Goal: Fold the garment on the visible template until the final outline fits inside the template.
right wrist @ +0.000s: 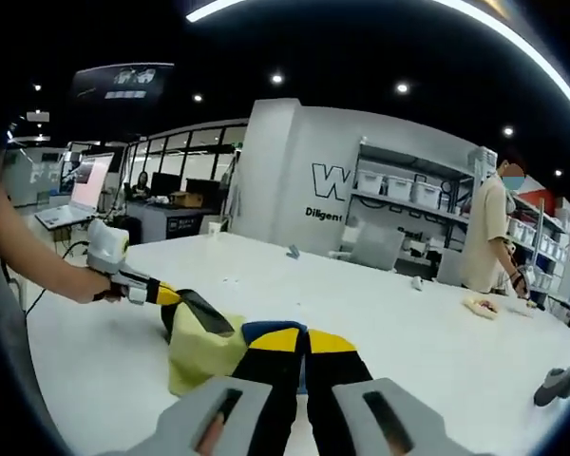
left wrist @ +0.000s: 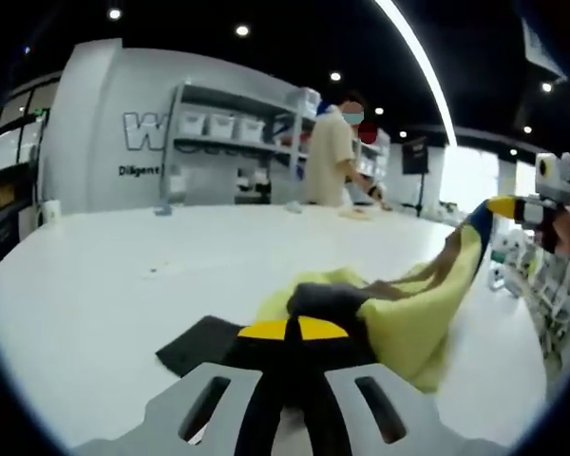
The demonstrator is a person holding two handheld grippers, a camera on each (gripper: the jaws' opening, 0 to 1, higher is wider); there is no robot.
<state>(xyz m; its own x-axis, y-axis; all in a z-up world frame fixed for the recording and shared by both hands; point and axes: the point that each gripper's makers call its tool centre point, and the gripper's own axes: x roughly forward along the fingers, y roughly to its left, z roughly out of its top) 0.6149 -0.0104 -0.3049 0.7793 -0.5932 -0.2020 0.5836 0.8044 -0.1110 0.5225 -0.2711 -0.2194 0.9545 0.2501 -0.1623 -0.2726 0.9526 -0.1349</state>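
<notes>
A yellow garment (left wrist: 413, 318) with a dark inner part hangs stretched above the white table (left wrist: 123, 266). In the left gripper view my left gripper (left wrist: 293, 330) is shut on its near end. The cloth rises to the right, where my right gripper (left wrist: 494, 207) pinches its far corner. A black template (left wrist: 195, 347) lies flat on the table beneath, partly covered. In the right gripper view my right gripper (right wrist: 302, 340) is shut on a blue-edged bit of the garment (right wrist: 204, 356). The left gripper (right wrist: 201, 312), held by a hand, grips the bunched yellow cloth from the left.
A person (left wrist: 328, 152) stands at the table's far side near shelves (left wrist: 228, 128) with white bins. Small items (right wrist: 483, 305) lie on the far tabletop. A dark object (right wrist: 556, 385) sits at the right edge. A laptop (right wrist: 76, 195) stands on a desk beyond.
</notes>
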